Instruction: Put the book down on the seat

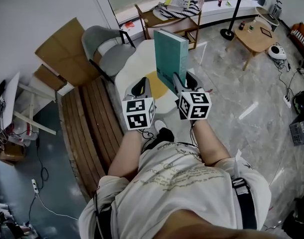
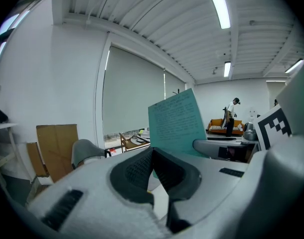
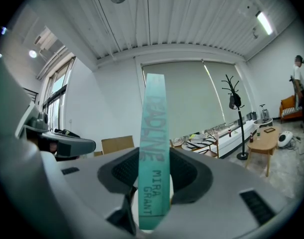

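Note:
A teal book (image 1: 171, 56) stands upright, its lower end between the jaws of my right gripper (image 1: 184, 81), which is shut on it. In the right gripper view its spine (image 3: 153, 133) rises straight up from between the pads. My left gripper (image 1: 140, 87) sits just left of the book, apart from it, its jaws meeting with nothing between them (image 2: 154, 171); the book's cover (image 2: 178, 123) shows beyond it. Under both grippers lies a white rounded seat with a yellow patch (image 1: 142, 68). A grey chair (image 1: 104, 49) stands behind it to the left.
A slatted wooden bench (image 1: 92, 128) runs along my left. Cardboard (image 1: 67, 51) leans on the wall. A wooden chair with striped cloth (image 1: 174, 14), a coat stand (image 1: 234, 14) and a low wooden table (image 1: 254, 36) stand farther off. A person (image 3: 299, 88) stands across the room.

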`<state>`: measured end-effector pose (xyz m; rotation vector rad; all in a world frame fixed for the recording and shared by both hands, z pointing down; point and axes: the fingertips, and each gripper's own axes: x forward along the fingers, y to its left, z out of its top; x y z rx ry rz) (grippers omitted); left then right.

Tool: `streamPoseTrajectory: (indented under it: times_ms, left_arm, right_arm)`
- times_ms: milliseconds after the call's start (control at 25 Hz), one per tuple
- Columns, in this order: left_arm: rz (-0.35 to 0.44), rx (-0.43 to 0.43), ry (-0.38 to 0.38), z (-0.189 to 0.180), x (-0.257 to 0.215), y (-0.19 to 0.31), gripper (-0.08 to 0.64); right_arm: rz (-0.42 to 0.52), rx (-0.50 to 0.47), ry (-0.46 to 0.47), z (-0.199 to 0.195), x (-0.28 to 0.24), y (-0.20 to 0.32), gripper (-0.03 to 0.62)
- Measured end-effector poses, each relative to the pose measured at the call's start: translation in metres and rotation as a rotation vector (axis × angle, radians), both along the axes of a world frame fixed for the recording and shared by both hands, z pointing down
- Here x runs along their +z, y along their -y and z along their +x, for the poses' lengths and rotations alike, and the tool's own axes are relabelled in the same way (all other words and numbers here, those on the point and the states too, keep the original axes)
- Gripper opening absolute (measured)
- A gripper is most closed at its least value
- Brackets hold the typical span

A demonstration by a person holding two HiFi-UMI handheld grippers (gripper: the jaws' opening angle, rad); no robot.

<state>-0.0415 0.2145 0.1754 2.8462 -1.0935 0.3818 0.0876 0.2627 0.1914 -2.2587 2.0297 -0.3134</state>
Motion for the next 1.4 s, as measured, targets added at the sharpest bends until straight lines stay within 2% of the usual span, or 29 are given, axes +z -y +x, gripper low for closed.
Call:
streamPoseTrajectory:
  times_ms: [440, 840, 1400]
  left_arm:
    - [-0.005, 0.017, -0.011, 0.019, 0.005, 0.048, 0.018]
    - [-0.048, 0.003, -0.016, 0.032, 0.009, 0.100, 0.018]
    - [-0.052, 0.048, 0.010, 0.079, 0.008, 0.180, 0.018]
  right_arm:
    - [0.004, -0.011, -0.019, 0.016, -0.005, 0.050, 0.179]
    - [-0.008, -0.026, -0.041, 0.028, -0.012, 0.099, 0.179]
    - [-0.004, -0.013, -0.026, 0.066, -0.017, 0.178, 0.179]
